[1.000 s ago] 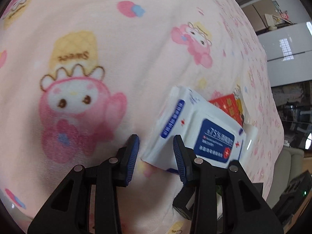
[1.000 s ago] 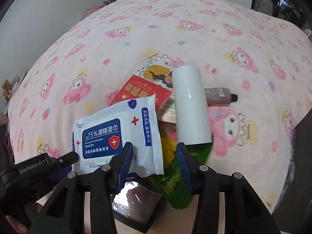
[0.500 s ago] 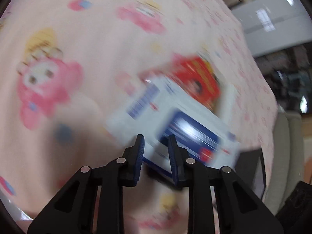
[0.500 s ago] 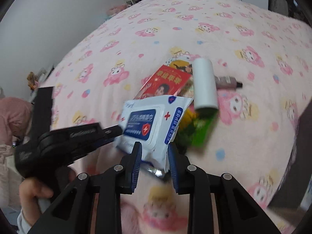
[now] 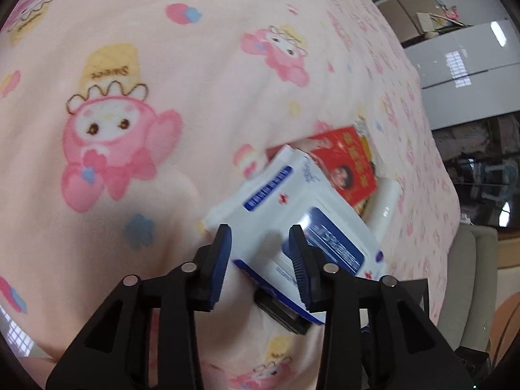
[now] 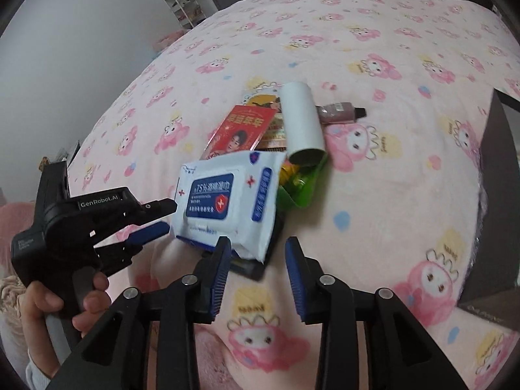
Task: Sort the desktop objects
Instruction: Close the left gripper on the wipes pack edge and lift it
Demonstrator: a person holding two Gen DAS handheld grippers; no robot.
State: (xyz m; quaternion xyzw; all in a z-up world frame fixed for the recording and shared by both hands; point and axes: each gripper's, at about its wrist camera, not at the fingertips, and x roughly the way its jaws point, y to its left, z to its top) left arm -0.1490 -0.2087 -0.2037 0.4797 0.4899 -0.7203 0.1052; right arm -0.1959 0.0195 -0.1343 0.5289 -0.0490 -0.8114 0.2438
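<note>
A white and blue pack of alcohol wipes (image 6: 227, 204) lies on a pile of objects on the pink blanket. It also shows in the left wrist view (image 5: 292, 224). My left gripper (image 5: 260, 253) is open, its fingers at the pack's near edge; in the right wrist view (image 6: 152, 221) it reaches the pack from the left. My right gripper (image 6: 256, 263) is open and empty, just in front of the pack. A black flat device (image 6: 253, 266) lies under the pack.
Behind the pack lie a red booklet (image 6: 240, 130), a white roll (image 6: 302, 120), a green bag (image 6: 302, 182) and a small brown tube (image 6: 338, 112). A dark object (image 6: 497, 195) stands at the right edge. The pink blanket (image 6: 390, 211) covers the whole surface.
Both grippers were closed around the pack half a second ago. Both have opened wider and the right one has pulled back; the pack now rests on the pile.
</note>
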